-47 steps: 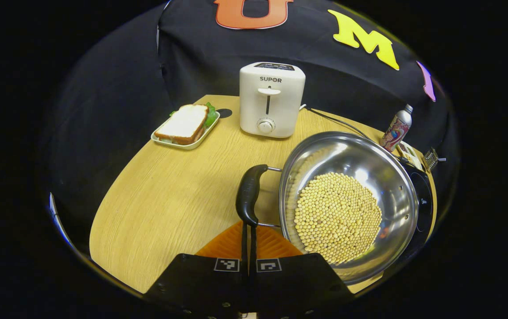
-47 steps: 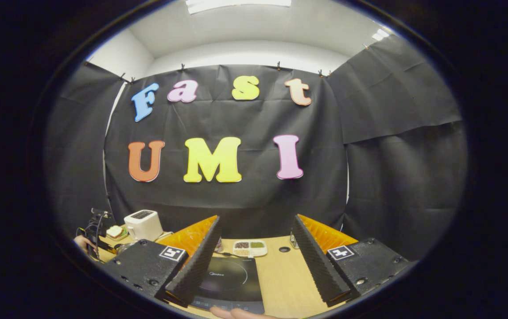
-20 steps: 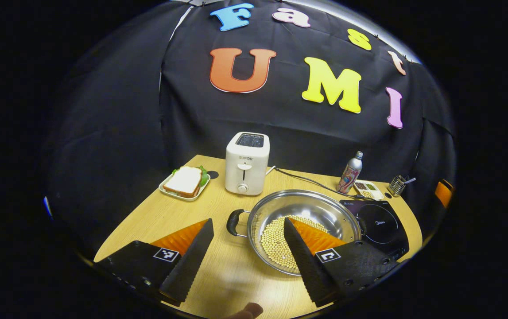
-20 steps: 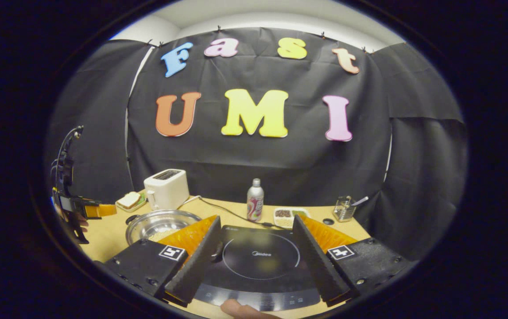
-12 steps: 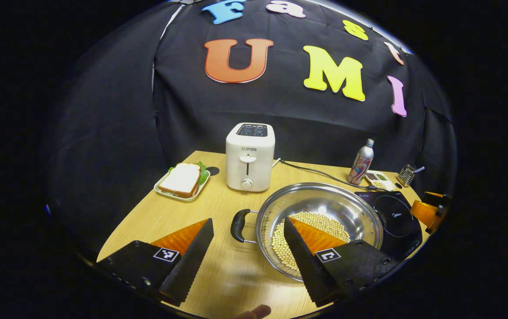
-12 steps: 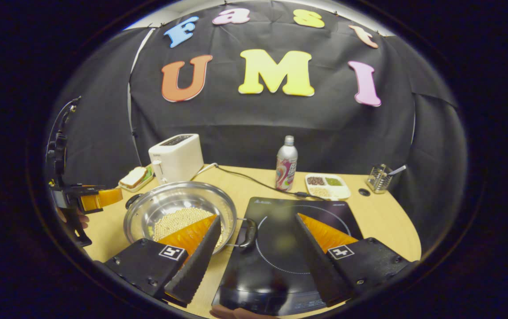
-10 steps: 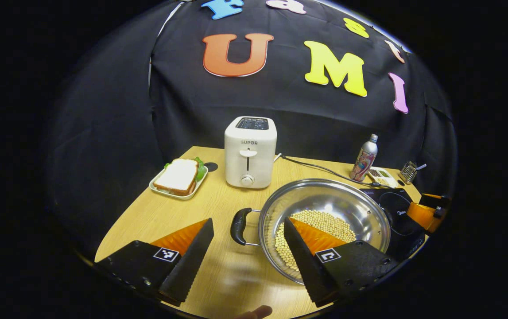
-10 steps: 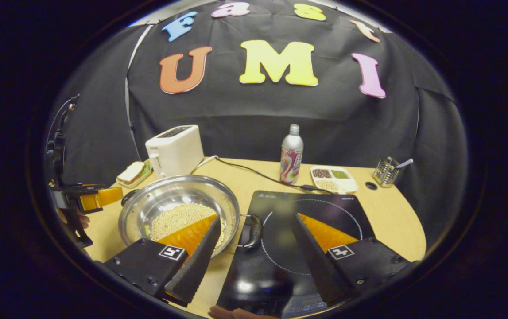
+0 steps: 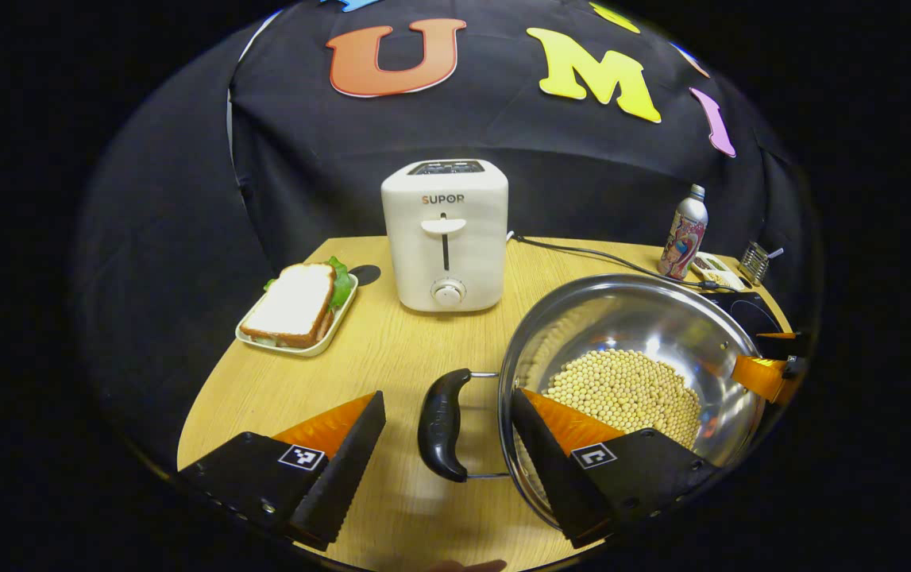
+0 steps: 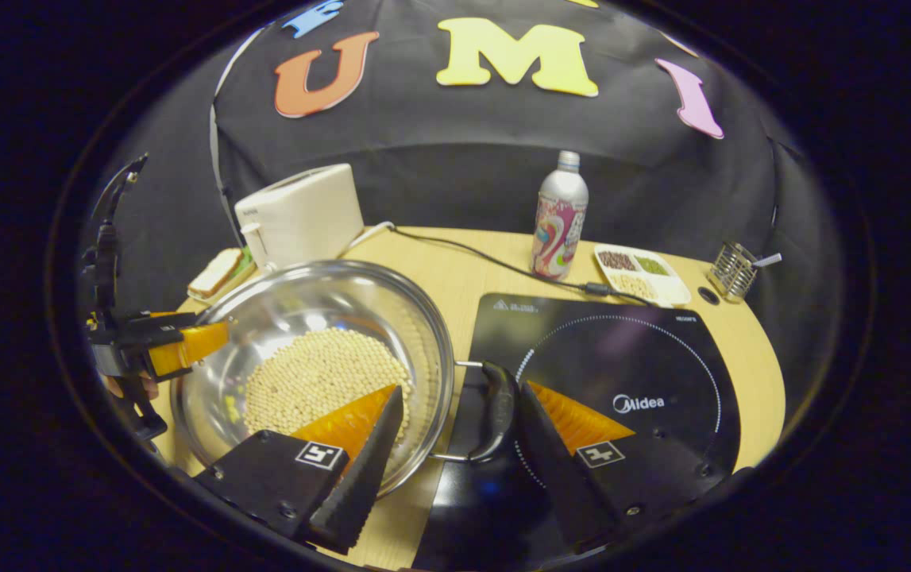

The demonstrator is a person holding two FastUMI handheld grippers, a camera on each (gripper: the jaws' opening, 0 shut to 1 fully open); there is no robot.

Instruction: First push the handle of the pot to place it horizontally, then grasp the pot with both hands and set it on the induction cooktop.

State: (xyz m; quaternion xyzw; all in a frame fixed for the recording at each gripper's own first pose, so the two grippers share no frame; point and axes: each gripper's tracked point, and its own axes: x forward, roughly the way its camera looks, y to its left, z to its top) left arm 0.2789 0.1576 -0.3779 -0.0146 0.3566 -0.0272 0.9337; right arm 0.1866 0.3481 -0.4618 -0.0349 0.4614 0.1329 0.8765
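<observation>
A steel pot (image 9: 582,298) holding soybeans (image 9: 630,389) stands on the wooden table, left of the black induction cooktop (image 10: 622,373). My left gripper (image 9: 445,405) is open, and the pot's black left handle (image 9: 439,417) lies between its fingers without touching them. My right gripper (image 10: 459,397) is open too. The pot's right handle (image 10: 496,413) sits just inside its right finger, over the cooktop's left edge. In the right gripper view the pot (image 10: 304,294) has the left gripper (image 10: 157,342) beyond it. The right gripper (image 9: 765,373) shows past the pot's far rim.
A white toaster (image 9: 445,234) and a plate with a sandwich (image 9: 296,306) stand behind the pot's left side. A bottle (image 10: 560,214), a divided snack dish (image 10: 639,274), a wire holder (image 10: 731,270) and a power cable (image 10: 487,258) lie behind the cooktop.
Both grippers have come down and forward onto the pot, each now straddling a handle. The left gripper, shut against the handle 2.4 s ago, has opened.
</observation>
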